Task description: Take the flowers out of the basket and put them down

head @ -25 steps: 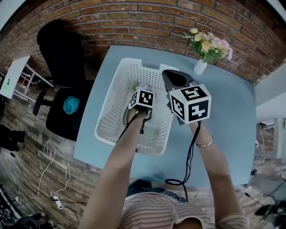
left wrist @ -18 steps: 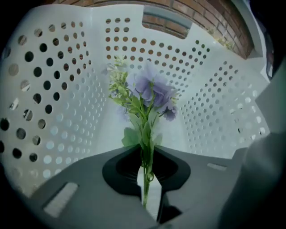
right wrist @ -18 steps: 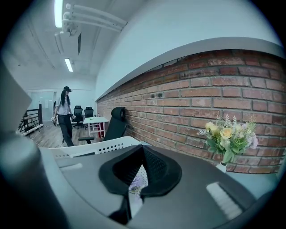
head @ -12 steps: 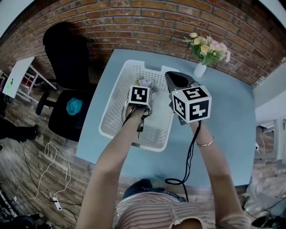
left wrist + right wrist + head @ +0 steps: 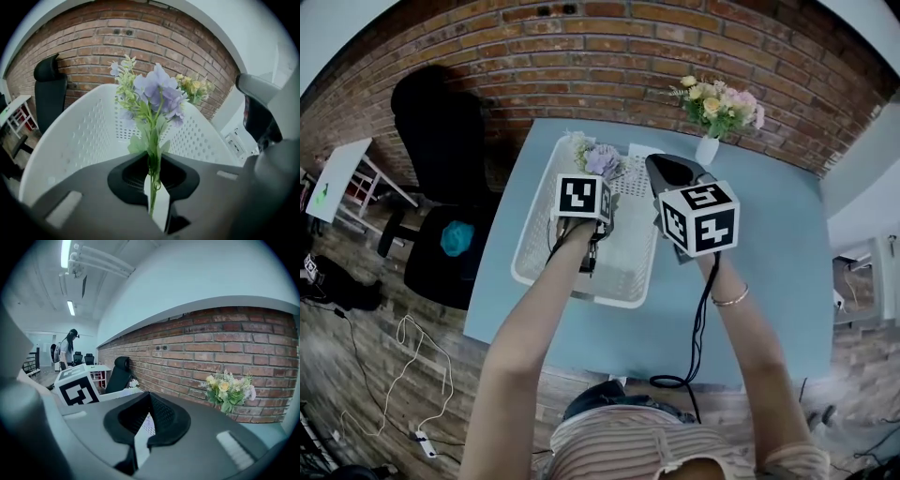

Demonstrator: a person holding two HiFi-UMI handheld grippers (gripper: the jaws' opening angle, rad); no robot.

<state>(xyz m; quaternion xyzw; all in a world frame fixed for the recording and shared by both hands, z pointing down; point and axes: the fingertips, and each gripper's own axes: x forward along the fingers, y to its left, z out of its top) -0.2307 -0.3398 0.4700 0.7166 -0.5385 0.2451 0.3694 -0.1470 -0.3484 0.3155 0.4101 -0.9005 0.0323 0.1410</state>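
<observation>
Flowers (image 5: 602, 159) lifted above basket (image 5: 530, 246), left tongs (image 5: 153, 153) just closed on them, right tongs (image 5: 149, 392) together.

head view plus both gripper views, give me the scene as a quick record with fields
left gripper: jaws have just been closing, now clamped on the stem of the purple flowers
purple flowers: upright, above the white basket
right gripper: shut, nothing between jaws
white basket: on the blue table
vase bouquet: on the table's far edge
</observation>
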